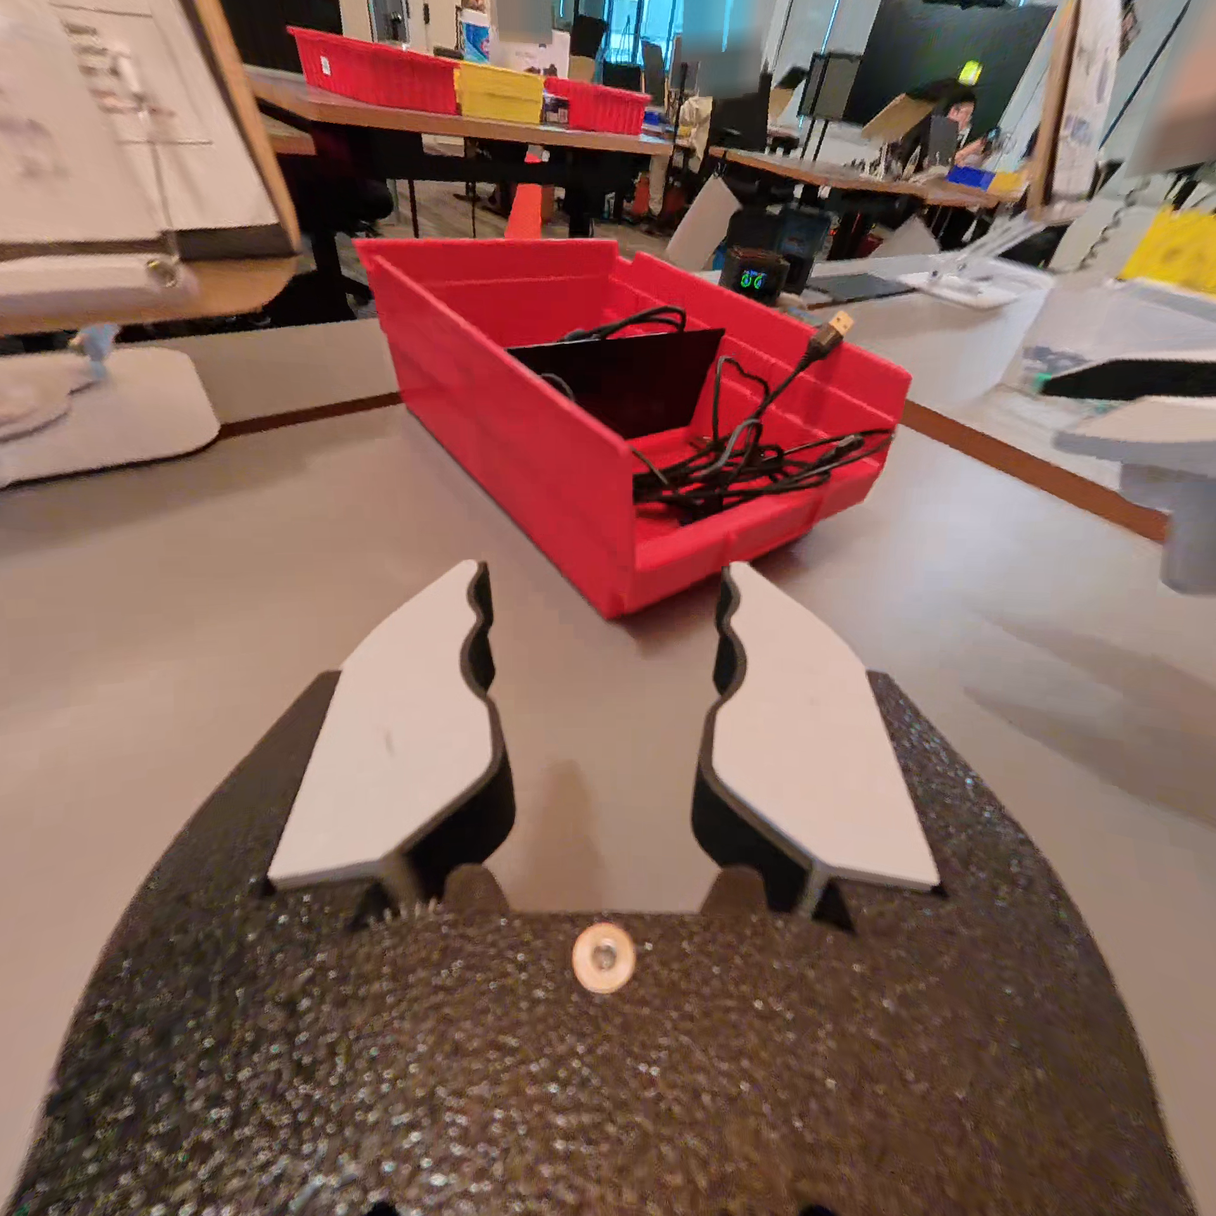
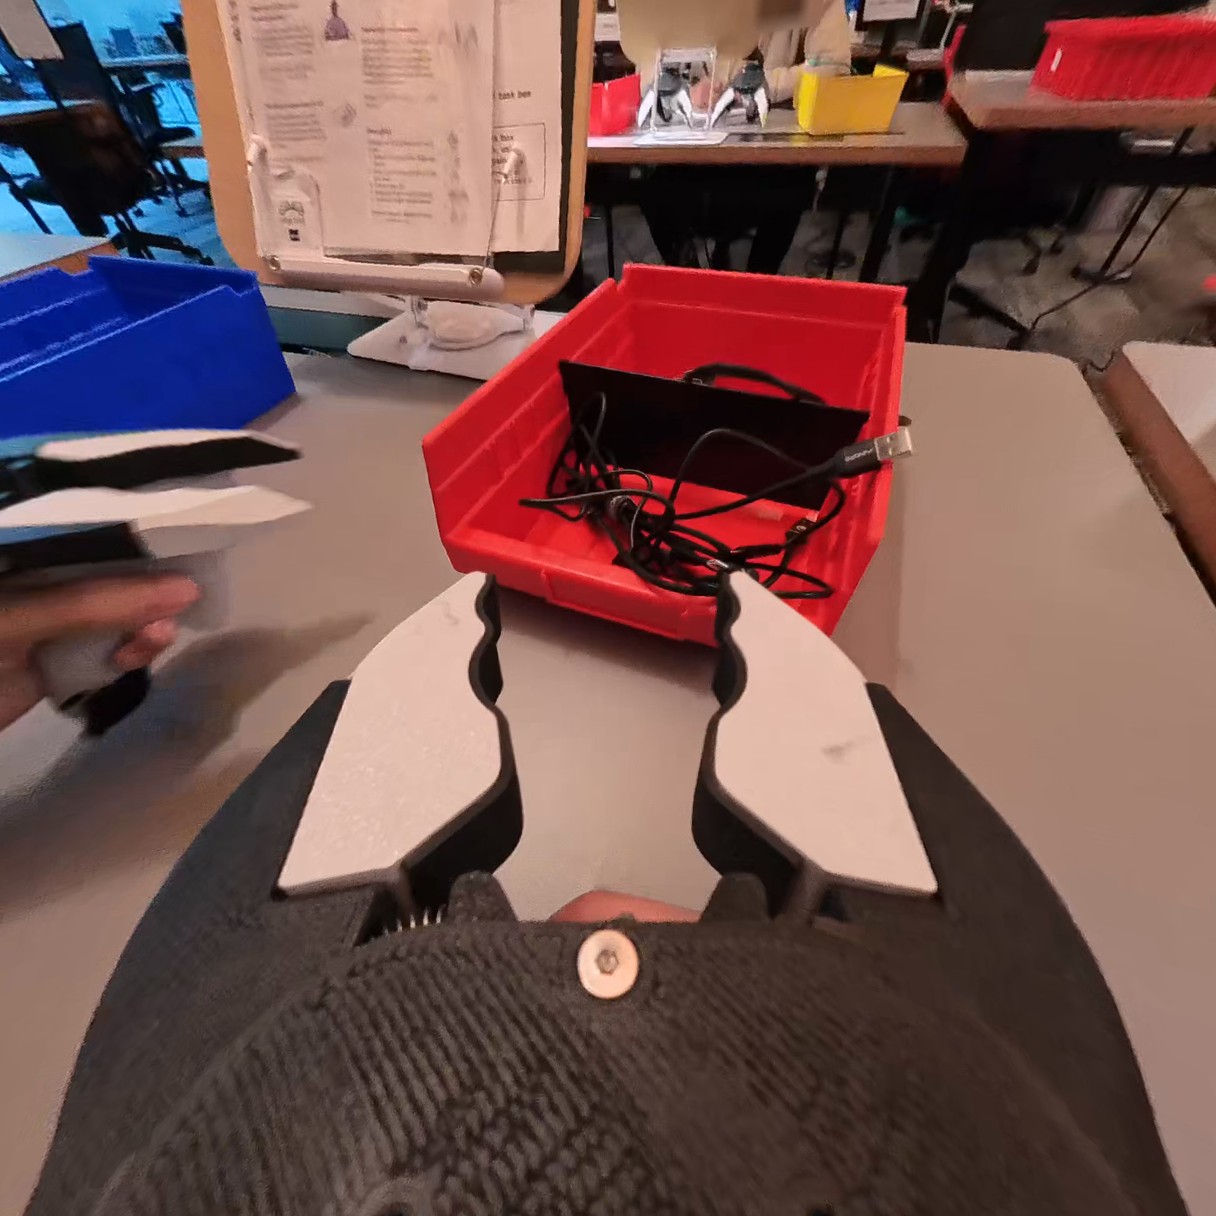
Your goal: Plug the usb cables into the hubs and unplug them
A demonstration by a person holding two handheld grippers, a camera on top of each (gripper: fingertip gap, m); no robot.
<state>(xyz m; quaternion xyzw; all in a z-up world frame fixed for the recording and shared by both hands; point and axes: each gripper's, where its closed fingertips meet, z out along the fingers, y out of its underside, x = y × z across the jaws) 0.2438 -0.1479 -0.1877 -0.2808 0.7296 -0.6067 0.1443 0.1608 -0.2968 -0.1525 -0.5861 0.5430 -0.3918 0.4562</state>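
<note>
A red bin stands on the grey table. Inside it lies a tangle of black USB cables and a black divider panel. One USB plug sticks up over the bin's right wall. My left gripper is open and empty, just short of the bin's near corner. My right gripper is open and empty at the bin's front edge. The left gripper also shows at the left of the right wrist view, held by a hand. No hub can be made out.
A blue bin stands at the left. A document stand with papers is behind the red bin. The right gripper's fingers show at the right edge of the left wrist view. Tables with red and yellow bins stand farther back.
</note>
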